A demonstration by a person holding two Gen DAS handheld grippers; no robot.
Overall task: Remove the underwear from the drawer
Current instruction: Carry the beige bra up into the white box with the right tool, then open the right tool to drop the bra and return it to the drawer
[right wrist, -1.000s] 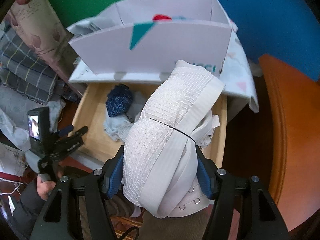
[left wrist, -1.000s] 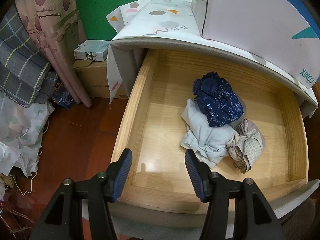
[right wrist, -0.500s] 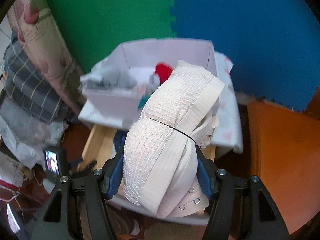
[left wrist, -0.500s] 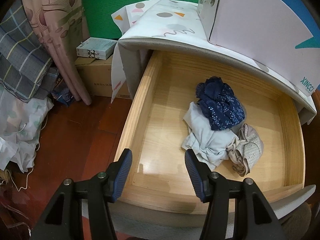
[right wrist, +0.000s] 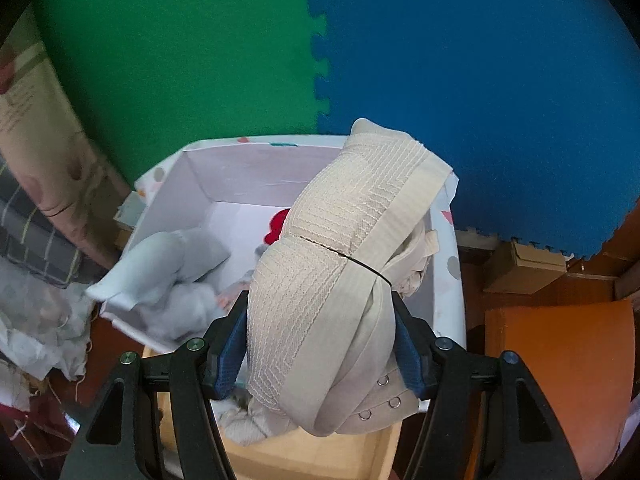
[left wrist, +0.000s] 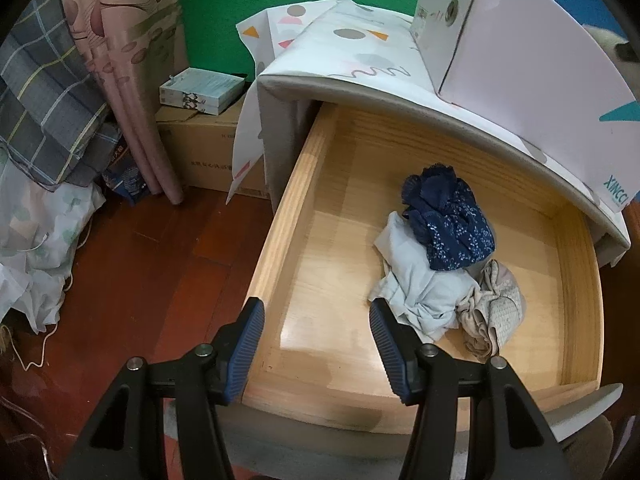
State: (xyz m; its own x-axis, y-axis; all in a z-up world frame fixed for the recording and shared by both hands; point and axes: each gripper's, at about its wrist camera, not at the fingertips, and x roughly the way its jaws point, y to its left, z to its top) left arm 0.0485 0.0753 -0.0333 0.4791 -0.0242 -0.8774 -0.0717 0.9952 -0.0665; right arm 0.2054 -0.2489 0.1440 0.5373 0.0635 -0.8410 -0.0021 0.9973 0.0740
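In the left wrist view, the open wooden drawer (left wrist: 288, 208) holds a navy patterned garment (left wrist: 448, 228), a pale blue one (left wrist: 416, 284) and a beige knit one (left wrist: 494, 312), bunched right of centre. My left gripper (left wrist: 316, 344) is open and empty above the drawer's front left corner. In the right wrist view, my right gripper (right wrist: 320, 344) is shut on a cream bra (right wrist: 344, 264), held above the white cardboard box (right wrist: 192, 184) on the cabinet top. The box holds a pale blue garment (right wrist: 172, 264) and something red (right wrist: 278, 224).
The white box (left wrist: 532, 60) stands on the cloth-covered cabinet top (left wrist: 344, 52) over the drawer. A cardboard carton (left wrist: 208, 152), curtains (left wrist: 124, 64) and piled fabrics (left wrist: 36, 224) stand left on the wooden floor. Green and blue foam mats (right wrist: 320, 52) line the wall. An orange board (right wrist: 560, 368) lies right.
My right gripper has risen with the bra from over the drawer to above the white box, now looking down into it. The left gripper has drifted slightly left and back; the drawer's contents are unchanged.
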